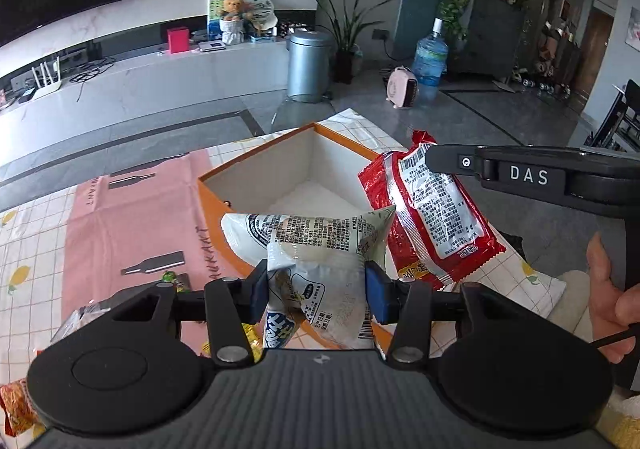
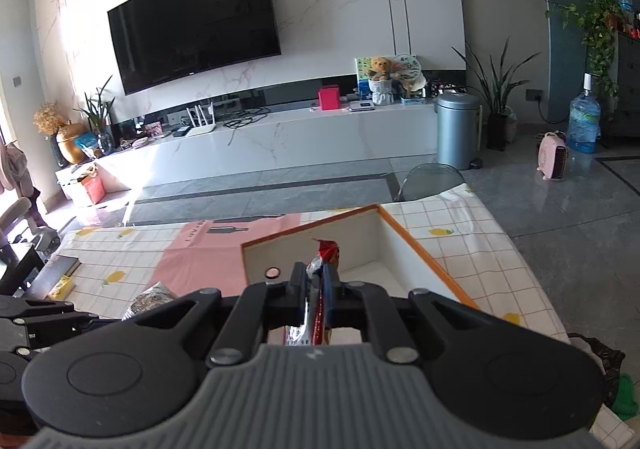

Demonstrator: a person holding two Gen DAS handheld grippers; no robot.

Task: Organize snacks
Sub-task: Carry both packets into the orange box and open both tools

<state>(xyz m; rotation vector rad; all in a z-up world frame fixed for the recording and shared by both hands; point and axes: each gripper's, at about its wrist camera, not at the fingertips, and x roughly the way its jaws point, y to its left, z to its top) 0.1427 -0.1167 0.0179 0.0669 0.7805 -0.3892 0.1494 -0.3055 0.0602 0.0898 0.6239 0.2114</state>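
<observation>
The bench [image 1: 36,249] wears a checked cloth with lemon prints, and a pink sheet [image 1: 120,217] printed with bottle shapes lies across its middle. On the cloth, partly over the pink sheet, sits an orange box [image 1: 256,165] with white inner walls, open at the top; in the right wrist view the same box [image 2: 420,249] lies straight ahead of the tongs.

The left tongs [image 1: 316,289] are closed on a white snack packet [image 1: 316,249], pinching its middle so the wrapper bulges above and below the blue pads; the packet hangs over the box's near edge. Just to its right, a red snack packet [image 1: 432,209] with a white printed label hangs tilted beside the box's right wall, its upper end caught by the right tongs [image 2: 316,289], which are squeezed nearly together on it.

A few smaller wrappers [image 1: 176,279] lie on the bench at the lower left, partly hidden behind the left tongs.
</observation>
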